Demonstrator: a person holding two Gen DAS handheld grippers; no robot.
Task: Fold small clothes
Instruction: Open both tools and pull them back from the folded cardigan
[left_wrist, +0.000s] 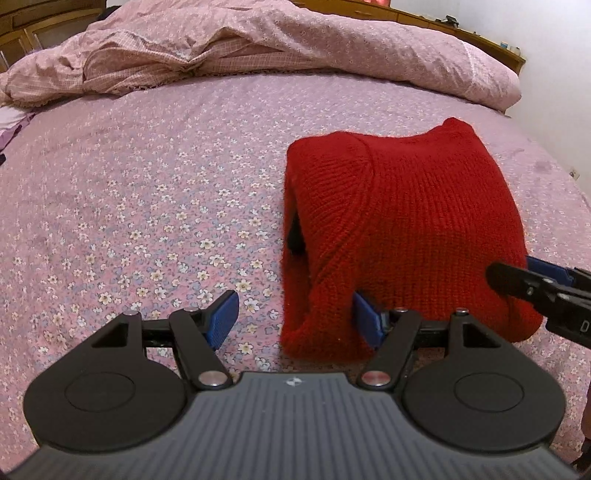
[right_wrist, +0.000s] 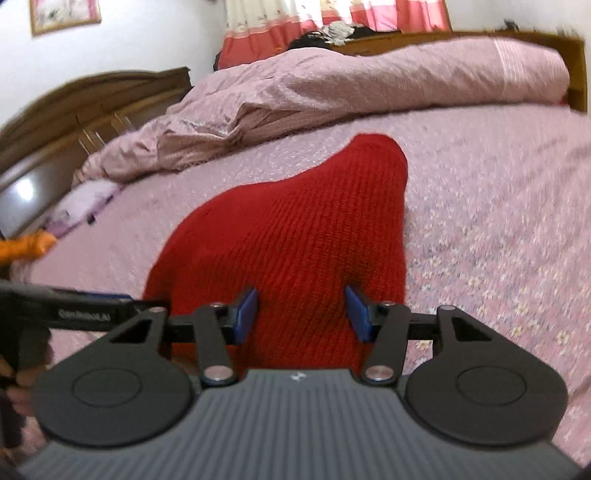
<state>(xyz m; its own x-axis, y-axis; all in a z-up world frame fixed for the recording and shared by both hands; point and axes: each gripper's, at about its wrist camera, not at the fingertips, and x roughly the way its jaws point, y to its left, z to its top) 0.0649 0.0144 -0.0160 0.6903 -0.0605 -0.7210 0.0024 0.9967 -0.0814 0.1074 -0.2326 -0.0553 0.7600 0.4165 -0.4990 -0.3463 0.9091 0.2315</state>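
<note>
The folded red sweater (left_wrist: 402, 229) fills the right of the frame, floral sheet (left_wrist: 129, 206) bare to its left. The left gripper (left_wrist: 295, 314) gapes, its right pad touching the sweater's near edge (nothing gripped). The right gripper (right_wrist: 301, 314) straddles the sweater's near fold; a clamp I cannot tell.

The left wrist camera is looking forward and downward along its gripper (left_wrist: 295, 317) across the flowered bed sheet (left_wrist: 129, 192), close above it, toward the rumpled quilt (left_wrist: 258, 48) at the far side. The right wrist camera is sitting nearer the red knitted garment (right_wrist: 295, 229), facing the same quilt (right_wrist: 369, 77) and the wooden headboard (right_wrist: 92, 103) at far left. Both views are sharing the garment, the sheet and the quilt, and each is catching the other gripper at its edge.
</note>
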